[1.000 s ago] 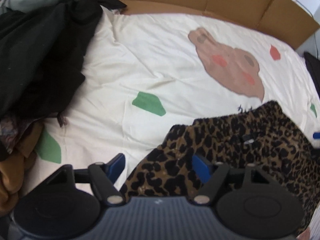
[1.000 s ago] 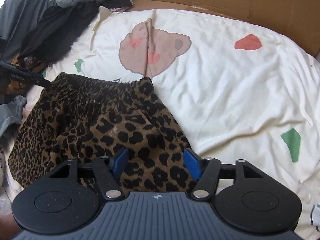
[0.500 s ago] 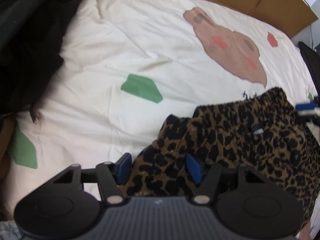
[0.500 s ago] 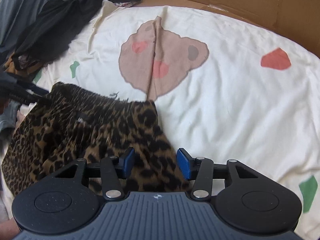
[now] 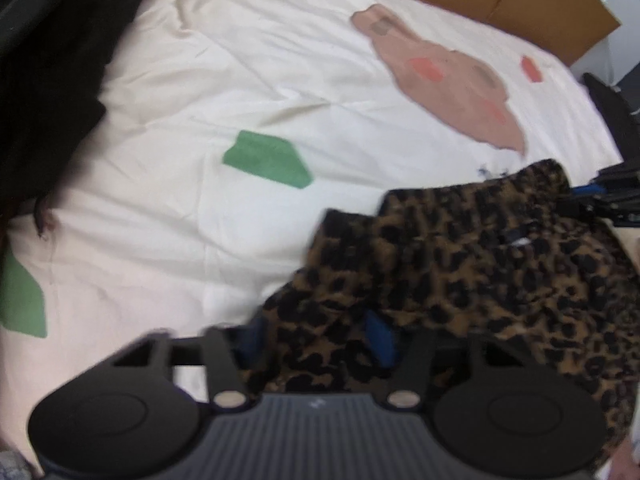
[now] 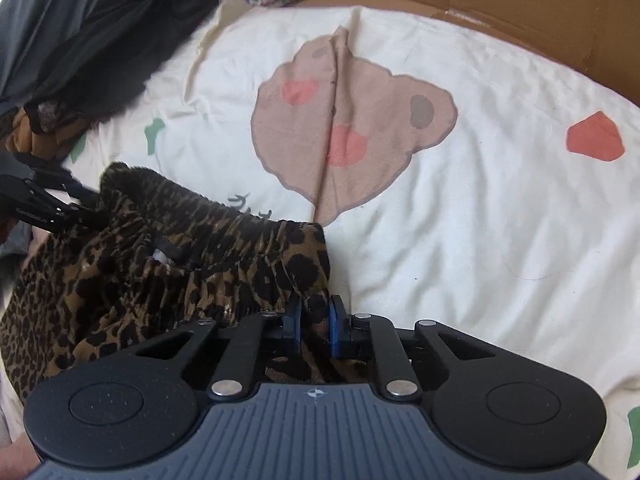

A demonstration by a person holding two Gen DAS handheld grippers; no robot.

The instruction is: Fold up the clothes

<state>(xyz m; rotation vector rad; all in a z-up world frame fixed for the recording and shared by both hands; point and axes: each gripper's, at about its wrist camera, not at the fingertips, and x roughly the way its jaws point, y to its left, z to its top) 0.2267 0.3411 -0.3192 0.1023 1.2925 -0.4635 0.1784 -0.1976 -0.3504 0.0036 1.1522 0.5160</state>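
Right wrist view: right gripper jaws clenched on corner of leopard-print garment, fabric pinched between blue pads at waistband's right end; garment spread leftward over cream bedsheet, below bear print; dark clothes pile far left. Left wrist view: blurred; left gripper jaws parted, garment's left edge lying between blue pads, not pinched; green patch beyond.
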